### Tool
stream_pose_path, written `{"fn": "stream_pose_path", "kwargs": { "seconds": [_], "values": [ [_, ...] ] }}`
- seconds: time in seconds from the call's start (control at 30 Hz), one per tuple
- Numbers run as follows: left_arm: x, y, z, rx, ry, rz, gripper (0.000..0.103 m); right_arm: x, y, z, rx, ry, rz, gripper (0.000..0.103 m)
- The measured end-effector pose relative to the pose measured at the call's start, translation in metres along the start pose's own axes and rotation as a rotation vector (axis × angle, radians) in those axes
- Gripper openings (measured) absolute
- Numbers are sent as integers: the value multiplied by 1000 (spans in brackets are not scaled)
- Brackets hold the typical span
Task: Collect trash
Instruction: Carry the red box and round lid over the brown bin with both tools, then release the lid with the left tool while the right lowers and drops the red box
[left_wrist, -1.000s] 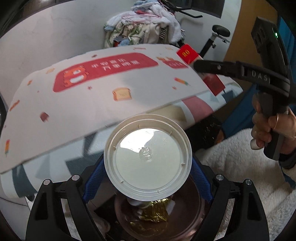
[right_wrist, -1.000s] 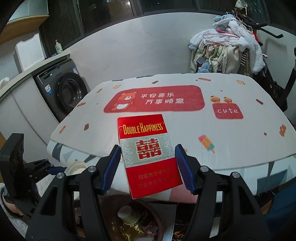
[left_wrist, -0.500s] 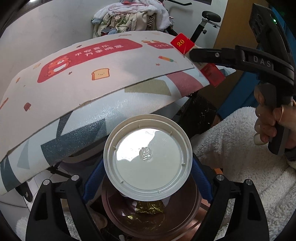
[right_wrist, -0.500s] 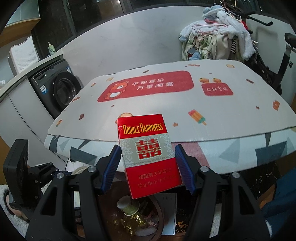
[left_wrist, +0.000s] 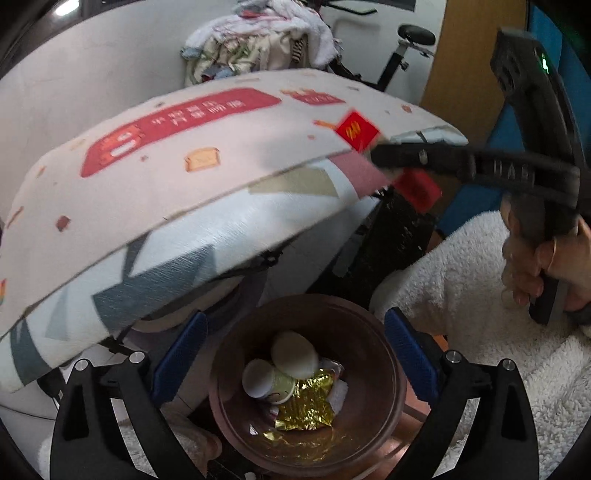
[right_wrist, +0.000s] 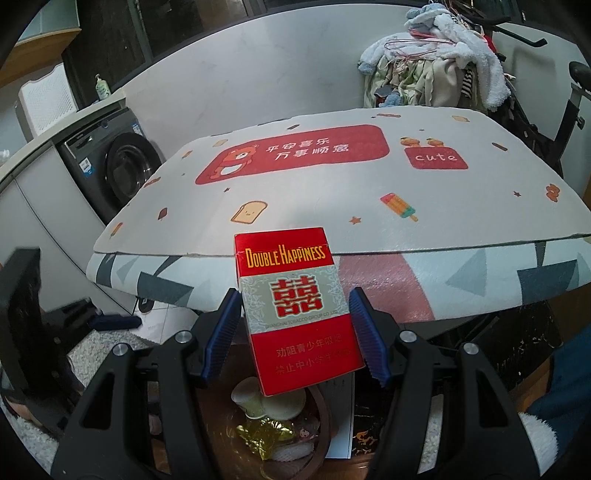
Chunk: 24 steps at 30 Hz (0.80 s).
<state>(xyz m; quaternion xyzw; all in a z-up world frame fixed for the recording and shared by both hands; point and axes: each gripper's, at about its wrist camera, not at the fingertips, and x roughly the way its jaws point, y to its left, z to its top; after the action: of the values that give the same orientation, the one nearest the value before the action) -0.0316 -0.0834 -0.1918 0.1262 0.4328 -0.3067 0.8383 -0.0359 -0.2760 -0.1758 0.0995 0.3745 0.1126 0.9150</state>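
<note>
Blue-padded left gripper (left_wrist: 295, 354), jaws just opened wide with nothing between them, above a round brown plastic bin (left_wrist: 369, 332). Gone from those pads since half a second ago: the round white plastic lid (left_wrist: 294, 354), now lying inside the bin on a paper cup (left_wrist: 267, 382) and crumpled gold foil (left_wrist: 304, 408). Right gripper (right_wrist: 295, 332) clamped (same as before) on a red cardboard cigarette pack (right_wrist: 295, 314), near the patterned table edge (right_wrist: 480, 266), over the bin.
</note>
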Motion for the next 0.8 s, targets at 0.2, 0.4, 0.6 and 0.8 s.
{"fn": "stream_pose_path", "kwargs": {
  "seconds": [0.2, 0.4, 0.6, 0.8],
  "values": [
    [-31, 25, 2, -84, -87, 64, 94, 4, 12, -9, -39, 24, 7, 62],
    [-60, 50, -9, -163, -152, 155, 95, 14, 27, -24, -79, 73, 33, 62],
    [-76, 74, -29, -300, -201, 186, 96, 22, 44, -37, -131, 123, 50, 62],
    [-69, 88, -33, -374, -176, 188, 96, 36, 64, -51, -234, 186, 40, 62]
  ]
}}
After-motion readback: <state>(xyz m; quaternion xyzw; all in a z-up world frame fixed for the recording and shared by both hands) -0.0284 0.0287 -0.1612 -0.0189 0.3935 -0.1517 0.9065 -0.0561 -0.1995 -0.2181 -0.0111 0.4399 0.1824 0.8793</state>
